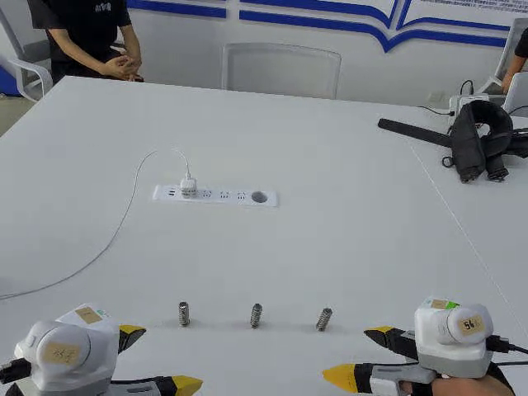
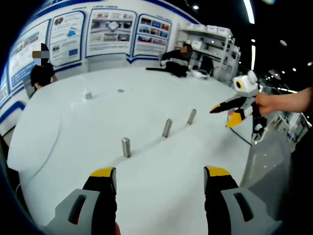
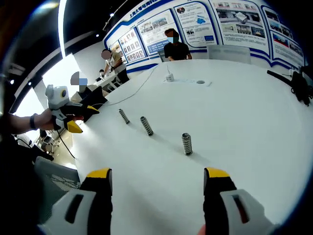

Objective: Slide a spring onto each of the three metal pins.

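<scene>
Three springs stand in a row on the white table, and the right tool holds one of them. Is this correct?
No. The right tool is open and empty, as the right gripper view shows; all three springs stand free on the white table.

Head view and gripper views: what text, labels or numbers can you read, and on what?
"45", with some doubt: sticker on the right gripper.
Blurred: the other sticker, on the left gripper.
Too small to read: wall posters.
Too small to read: print on a person's black shirt.
</scene>
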Demonstrator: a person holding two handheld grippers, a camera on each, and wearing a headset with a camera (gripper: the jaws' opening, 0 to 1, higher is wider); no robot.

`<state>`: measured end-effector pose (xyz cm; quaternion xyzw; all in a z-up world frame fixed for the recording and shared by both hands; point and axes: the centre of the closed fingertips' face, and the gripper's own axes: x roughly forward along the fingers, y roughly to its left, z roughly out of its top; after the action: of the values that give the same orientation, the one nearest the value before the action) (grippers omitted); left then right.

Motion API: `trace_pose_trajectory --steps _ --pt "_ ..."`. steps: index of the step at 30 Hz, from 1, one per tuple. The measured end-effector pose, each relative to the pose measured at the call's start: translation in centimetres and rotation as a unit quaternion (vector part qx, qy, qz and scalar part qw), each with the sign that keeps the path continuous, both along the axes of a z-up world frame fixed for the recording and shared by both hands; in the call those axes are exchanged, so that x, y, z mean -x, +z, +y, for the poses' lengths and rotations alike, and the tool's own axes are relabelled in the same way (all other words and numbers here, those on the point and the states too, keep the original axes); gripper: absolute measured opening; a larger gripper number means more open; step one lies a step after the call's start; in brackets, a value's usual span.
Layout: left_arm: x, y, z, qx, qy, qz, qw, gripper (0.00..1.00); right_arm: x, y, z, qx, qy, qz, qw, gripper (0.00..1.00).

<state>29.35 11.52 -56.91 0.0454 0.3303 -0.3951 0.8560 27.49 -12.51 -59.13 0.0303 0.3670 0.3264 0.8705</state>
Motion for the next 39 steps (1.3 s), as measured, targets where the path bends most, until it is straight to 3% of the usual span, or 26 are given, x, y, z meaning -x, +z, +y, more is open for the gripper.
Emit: trace_pose_trajectory --steps 15,39 --pt "0.5 -0.8 1.5 -0.002 0.023 0.008 0.9997 0.77 2.2 -0.8 1.9 -0.008 0.001 0.003 1.0 0.83" --pt "0.6 -0.7 1.5 -0.002 0.023 0.008 0.9997 0.77 2.1 -0.9 2.1 -0.003 0.002 0.005 1.0 0.83"
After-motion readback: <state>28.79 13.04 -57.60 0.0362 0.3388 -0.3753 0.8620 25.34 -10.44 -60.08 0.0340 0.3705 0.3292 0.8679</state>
